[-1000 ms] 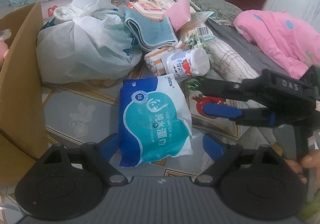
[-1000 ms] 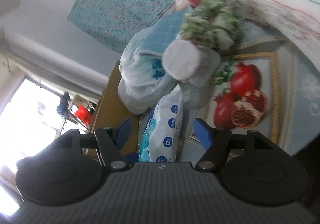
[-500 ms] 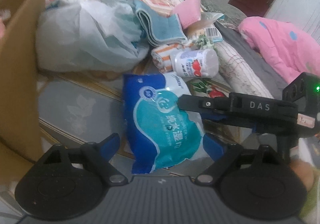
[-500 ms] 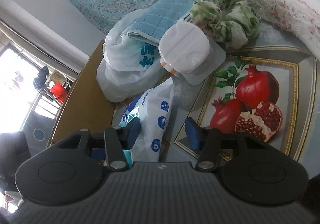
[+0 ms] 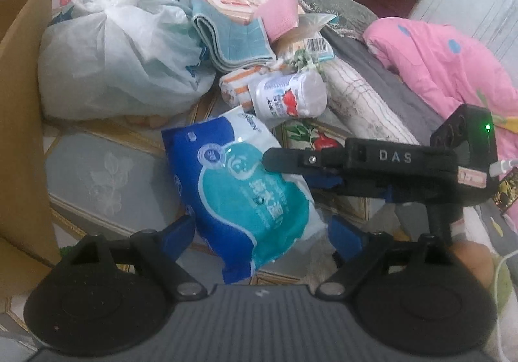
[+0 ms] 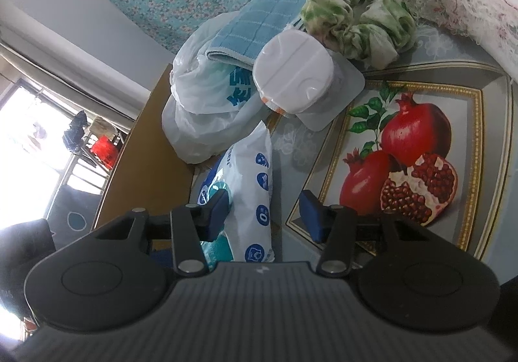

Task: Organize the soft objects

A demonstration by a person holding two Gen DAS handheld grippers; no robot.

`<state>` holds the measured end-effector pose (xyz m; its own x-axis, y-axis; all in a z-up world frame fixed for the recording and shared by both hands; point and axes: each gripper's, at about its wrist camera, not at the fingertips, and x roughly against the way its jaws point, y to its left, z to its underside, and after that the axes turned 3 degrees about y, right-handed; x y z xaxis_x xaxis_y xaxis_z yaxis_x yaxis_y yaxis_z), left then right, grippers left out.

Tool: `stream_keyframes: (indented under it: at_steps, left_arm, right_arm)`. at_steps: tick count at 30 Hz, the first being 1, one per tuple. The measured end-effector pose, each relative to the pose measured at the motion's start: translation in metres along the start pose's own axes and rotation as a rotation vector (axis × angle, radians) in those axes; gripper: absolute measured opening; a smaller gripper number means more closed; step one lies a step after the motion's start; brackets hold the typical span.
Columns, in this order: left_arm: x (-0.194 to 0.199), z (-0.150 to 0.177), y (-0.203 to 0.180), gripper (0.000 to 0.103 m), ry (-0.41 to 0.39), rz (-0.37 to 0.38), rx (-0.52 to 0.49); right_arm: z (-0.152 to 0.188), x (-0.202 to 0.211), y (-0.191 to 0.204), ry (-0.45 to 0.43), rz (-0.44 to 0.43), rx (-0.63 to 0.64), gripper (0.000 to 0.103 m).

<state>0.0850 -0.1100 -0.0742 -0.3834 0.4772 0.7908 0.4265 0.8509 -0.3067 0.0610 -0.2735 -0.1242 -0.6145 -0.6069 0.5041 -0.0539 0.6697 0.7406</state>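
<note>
A blue and teal pack of wet wipes (image 5: pixel 246 197) lies on the patterned floor mat (image 5: pixel 97 168). My right gripper (image 5: pixel 291 172) reaches in from the right and is shut on its right edge, one finger on top and one beneath. The right wrist view shows the pack (image 6: pixel 259 187) edge-on between the pads of the right gripper (image 6: pixel 264 210). My left gripper (image 5: pixel 262 232) hovers just in front of the pack, wide open and holding nothing. Behind it lie a round white packet (image 5: pixel 288 96), a striped cloth (image 5: pixel 236 87), a folded blue towel (image 5: pixel 230 38) and a green scrunchie (image 6: pixel 359 25).
A cardboard box (image 5: pixel 19 122) stands at the left. A knotted white plastic bag (image 5: pixel 119 58) sits beside it. A pink blanket (image 5: pixel 446 64), a rolled cream blanket (image 5: pixel 359 103) and a pink pouch (image 5: pixel 281 12) crowd the back and right. A pomegranate print (image 6: pixel 404 164) marks the mat.
My right gripper came in from the right over the wipes pack and its jaws narrowed onto it. The pack has turned and shifted a little. My left gripper stayed open and nearly still.
</note>
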Motion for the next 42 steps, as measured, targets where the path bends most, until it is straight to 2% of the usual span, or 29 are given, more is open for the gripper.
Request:
stream_keyframes:
  at_steps: [7,11,20,26,35,42]
  left_arm:
    - [-0.013,-0.007,0.007,0.091,0.032,-0.002,0.046]
    - [-0.013,-0.009,0.008,0.090,0.035,0.001,0.041]
    - [-0.014,-0.009,0.004,0.090,0.046,-0.014,0.009]
    - [-0.014,-0.010,0.002,0.090,0.049,-0.025,-0.002]
    - [-0.018,-0.012,-0.001,0.090,0.040,-0.037,-0.026]
    - [-0.017,-0.014,0.001,0.091,0.054,-0.035,-0.026]
  right_arm:
    - [-0.004,-0.004,0.002,0.010,-0.019,-0.012,0.049]
    - [-0.001,-0.007,0.002,0.054,-0.074,-0.036,0.049]
    - [-0.004,-0.001,0.004,0.020,-0.024,-0.037,0.049]
    - [-0.004,0.001,-0.004,0.017,-0.027,-0.064,0.049]
    - [-0.002,-0.011,0.006,0.050,-0.034,-0.030,0.047]
    - [-0.011,-0.006,0.005,0.019,-0.013,-0.038,0.047]
